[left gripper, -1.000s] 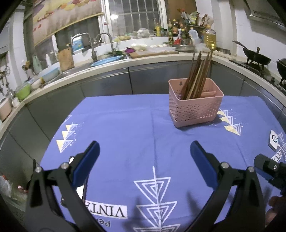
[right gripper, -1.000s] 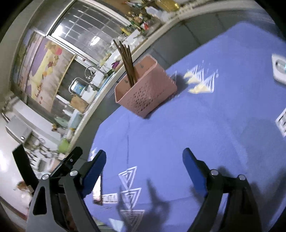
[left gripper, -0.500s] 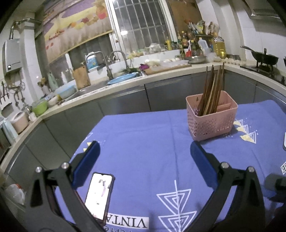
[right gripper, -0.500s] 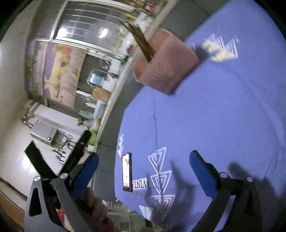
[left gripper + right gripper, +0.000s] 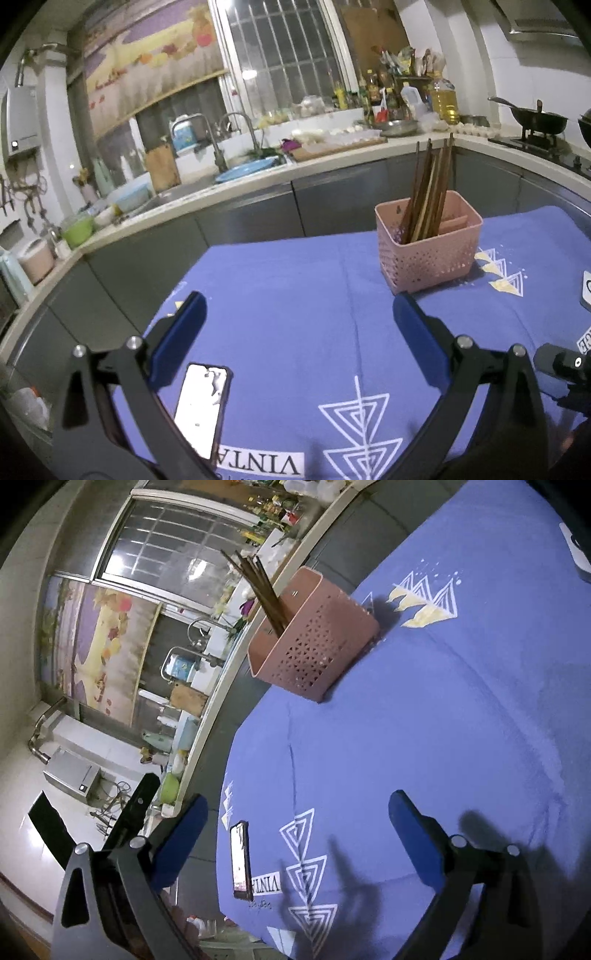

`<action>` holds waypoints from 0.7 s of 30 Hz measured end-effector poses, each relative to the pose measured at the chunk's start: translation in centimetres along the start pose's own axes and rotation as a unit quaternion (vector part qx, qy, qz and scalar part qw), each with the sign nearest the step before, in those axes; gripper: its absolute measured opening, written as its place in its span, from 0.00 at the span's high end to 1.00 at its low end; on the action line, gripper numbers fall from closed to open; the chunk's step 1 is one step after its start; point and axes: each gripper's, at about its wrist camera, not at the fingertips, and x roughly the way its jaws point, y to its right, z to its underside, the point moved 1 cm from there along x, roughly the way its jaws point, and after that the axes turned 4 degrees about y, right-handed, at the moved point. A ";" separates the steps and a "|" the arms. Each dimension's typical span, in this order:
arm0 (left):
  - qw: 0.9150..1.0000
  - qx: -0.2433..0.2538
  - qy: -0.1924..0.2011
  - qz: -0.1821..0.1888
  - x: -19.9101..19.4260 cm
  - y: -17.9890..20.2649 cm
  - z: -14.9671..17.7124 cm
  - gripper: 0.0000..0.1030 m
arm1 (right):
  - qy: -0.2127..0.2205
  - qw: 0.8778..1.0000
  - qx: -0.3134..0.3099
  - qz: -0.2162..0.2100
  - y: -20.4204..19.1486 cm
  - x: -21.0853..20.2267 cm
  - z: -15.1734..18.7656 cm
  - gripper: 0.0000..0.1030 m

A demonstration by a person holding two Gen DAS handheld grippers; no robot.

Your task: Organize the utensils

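A blue tablecloth (image 5: 295,295) with white triangle prints and a "VINTA" label covers the table and fills most of both views; behind it a pale kitchen counter (image 5: 258,177) curves around, crowded with a sink, a blue basin, bottles and a wok on the stove at the far right. On the cloth, toward the far right side in the left wrist view, stands a pink perforated basket (image 5: 428,247) — upright, resting on the cloth just beside a row of yellow-and-white triangles. A bundle of dark wooden chopsticks (image 5: 428,192) stands in the basket's left compartment, leaning against its wall with the tips fanned out above the rim; the same bundle shows in the right wrist view (image 5: 258,587), slanted only because that camera is rolled. The left gripper (image 5: 295,325) hangs over the near part of the cloth, its blue pads spread wide apart with nothing between them. The right gripper (image 5: 295,827) is likewise spread wide and holds nothing, well apart from the basket. A smartphone (image 5: 203,398) lies flat near the cloth's front left edge, screen up and reflecting light — just beside the left gripper's left pad in that view.
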 end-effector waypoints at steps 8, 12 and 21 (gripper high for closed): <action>1.000 -0.024 0.013 0.001 0.0 -0.8 0.0 0.06 | -0.037 0.998 0.057 -0.017 0.3 1.0 0.6 0.06; 0.999 -0.031 0.029 -0.004 -0.3 -1.1 0.0 0.06 | 0.020 1.000 -0.012 -0.001 -1.5 -0.9 -0.2 0.06; 0.999 -0.033 0.042 -0.002 -0.5 -1.0 0.0 0.06 | 0.112 0.985 -0.125 0.032 -3.9 -3.1 -0.2 0.06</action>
